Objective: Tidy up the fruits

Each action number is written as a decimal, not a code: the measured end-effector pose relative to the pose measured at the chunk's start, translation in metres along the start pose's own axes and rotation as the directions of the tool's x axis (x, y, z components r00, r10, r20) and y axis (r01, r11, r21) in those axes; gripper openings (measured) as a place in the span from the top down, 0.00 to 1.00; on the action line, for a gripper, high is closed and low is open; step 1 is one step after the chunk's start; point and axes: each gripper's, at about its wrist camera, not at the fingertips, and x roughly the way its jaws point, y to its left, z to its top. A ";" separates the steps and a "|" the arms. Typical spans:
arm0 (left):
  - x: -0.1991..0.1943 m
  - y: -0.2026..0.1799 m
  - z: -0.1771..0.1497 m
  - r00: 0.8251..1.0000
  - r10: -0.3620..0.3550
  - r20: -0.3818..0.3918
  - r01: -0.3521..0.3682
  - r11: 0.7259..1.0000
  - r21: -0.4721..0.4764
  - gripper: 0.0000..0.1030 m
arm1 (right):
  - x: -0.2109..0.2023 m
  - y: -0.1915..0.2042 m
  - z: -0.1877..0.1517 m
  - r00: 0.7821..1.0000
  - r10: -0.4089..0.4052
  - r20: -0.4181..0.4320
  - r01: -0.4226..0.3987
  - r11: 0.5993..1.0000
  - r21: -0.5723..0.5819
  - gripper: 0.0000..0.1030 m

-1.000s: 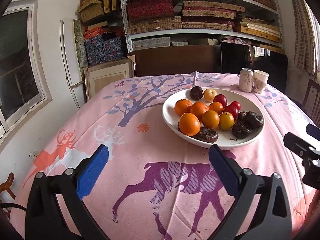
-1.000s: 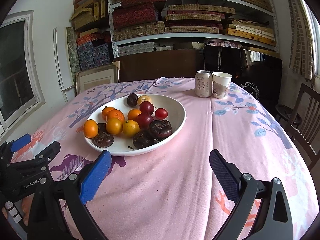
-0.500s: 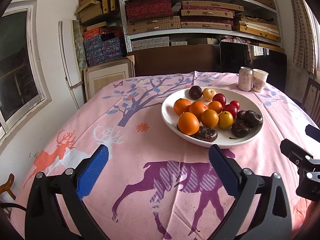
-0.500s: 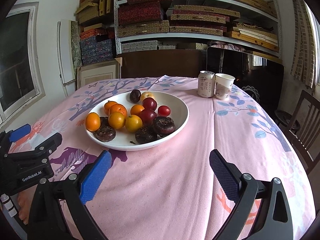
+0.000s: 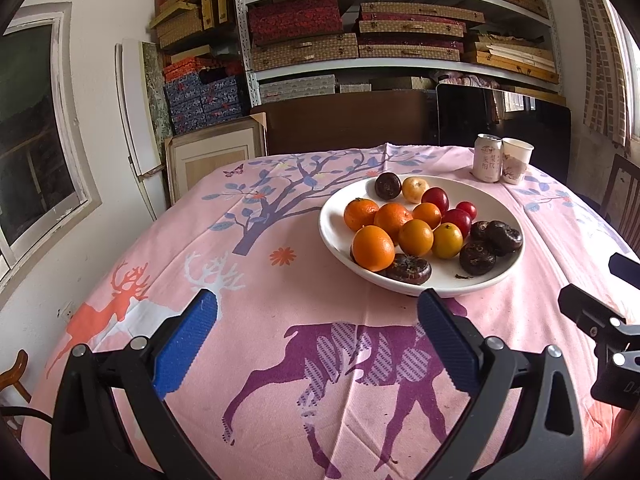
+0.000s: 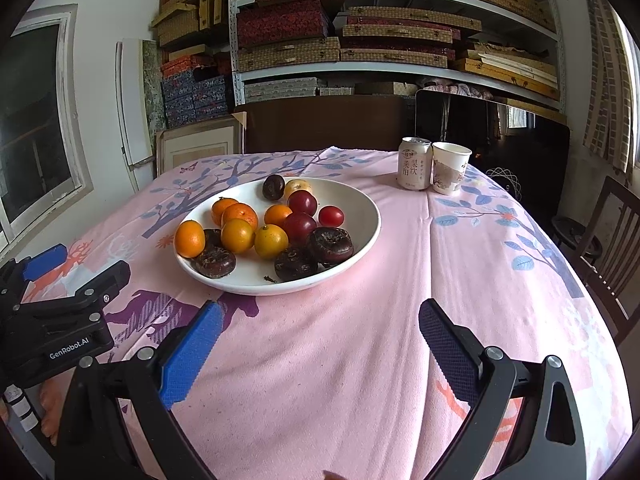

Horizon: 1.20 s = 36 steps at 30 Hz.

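A white bowl (image 5: 332, 236) (image 6: 366, 236) on the pink tablecloth holds several oranges (image 5: 373, 248) (image 6: 189, 238), red plums (image 5: 435, 199) (image 6: 302, 203), yellow fruits (image 5: 447, 241) (image 6: 271, 241) and dark wrinkled fruits (image 5: 408, 268) (image 6: 330, 245). My left gripper (image 5: 318, 342) is open and empty, hovering over the cloth just short of the bowl's near rim. My right gripper (image 6: 320, 348) is also open and empty, in front of the bowl and a little to its right. Each gripper shows at the edge of the other's view.
A drinks can (image 5: 487, 159) (image 6: 416, 164) and a paper cup (image 5: 516, 160) (image 6: 450, 167) stand at the table's far right. A dark wooden chair (image 6: 612, 236) is beside the table on the right. Shelves of boxes (image 6: 392, 20) fill the back wall.
Both grippers have edged closer to the bowl, which now looks slightly larger. The right wrist view has shifted so the bowl sits more towards the centre. Jaws stayed open.
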 end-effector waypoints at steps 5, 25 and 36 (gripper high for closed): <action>-0.003 0.001 0.000 1.000 -0.028 0.003 0.028 1.000 -0.011 0.05 | -0.001 0.000 0.001 1.000 0.000 0.008 0.000 1.000 -0.002 0.04; 0.002 0.000 -0.002 0.996 -0.084 -0.030 0.083 0.996 -0.011 0.05 | -0.003 0.001 0.000 1.000 0.006 0.005 -0.006 1.000 -0.003 0.04; 0.001 -0.003 -0.003 0.996 -0.085 -0.026 0.085 0.996 0.001 0.05 | -0.001 0.003 -0.001 1.000 0.007 -0.002 -0.007 1.000 -0.005 0.04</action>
